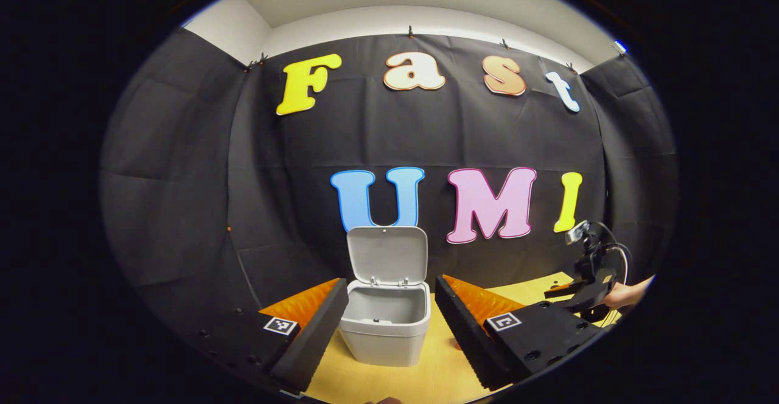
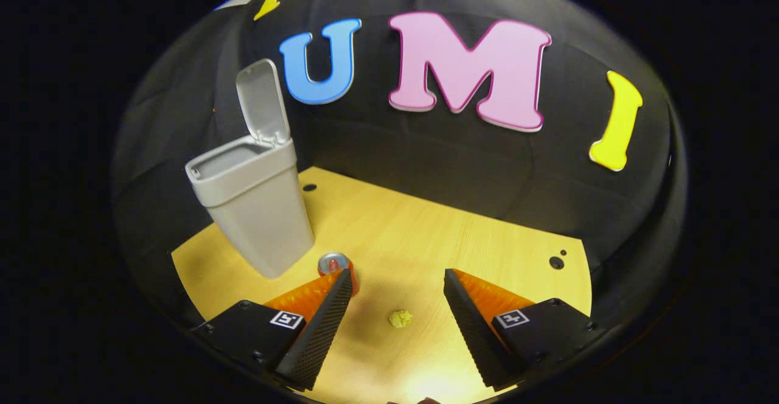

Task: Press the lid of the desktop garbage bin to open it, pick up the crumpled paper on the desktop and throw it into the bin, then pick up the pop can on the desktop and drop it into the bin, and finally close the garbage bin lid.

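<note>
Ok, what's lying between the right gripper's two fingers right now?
The right gripper view shows the crumpled paper on the bare wooden desktop between the open right gripper's fingers, touching neither.

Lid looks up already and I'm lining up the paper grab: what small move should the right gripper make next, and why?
Probably lower the right gripper straight down over the crumpled paper. Its jaws stand open, the paper lies on the desktop between them, and the bin has its lid up. Keep clear of the pop can by one finger.
</note>
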